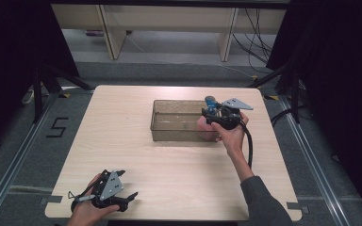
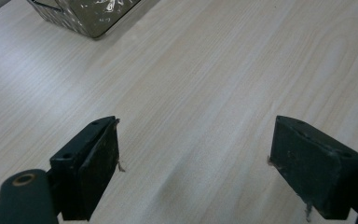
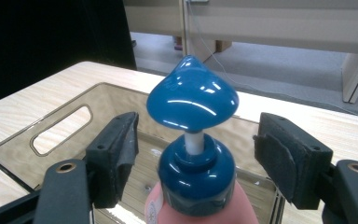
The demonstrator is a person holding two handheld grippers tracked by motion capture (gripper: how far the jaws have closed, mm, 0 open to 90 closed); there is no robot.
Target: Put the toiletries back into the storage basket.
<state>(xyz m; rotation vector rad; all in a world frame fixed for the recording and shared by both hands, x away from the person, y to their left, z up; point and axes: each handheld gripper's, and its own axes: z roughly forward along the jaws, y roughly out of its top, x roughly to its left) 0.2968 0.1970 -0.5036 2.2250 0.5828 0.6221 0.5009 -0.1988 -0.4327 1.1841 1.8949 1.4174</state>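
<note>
A pump bottle (image 3: 198,172) stands upright at the right end of a clear bin (image 1: 162,132) on the table (image 1: 122,155), its blue pump head poking above the rim, as the right gripper (image 3: 196,154) hangs around its collar with both pads clear of the plastic. The jaws stand parted to either side of the blue cap, so nothing is pinched; judging by the bottle's place inside the bin wall and the loosened jaws, this looks like the moment of letting go after setting it down. The bottle's pink body drops out of the bottom of the right gripper view, so whether its base sits flat on the bin floor cannot be told. In the high view the right hand (image 1: 228,132) rests against the bin's near right corner. At the table's near left corner the left gripper (image 2: 196,168) waits low over bare wood, jaws wide and holding nothing, well apart from the bin and apparently parked out of the way.
</note>
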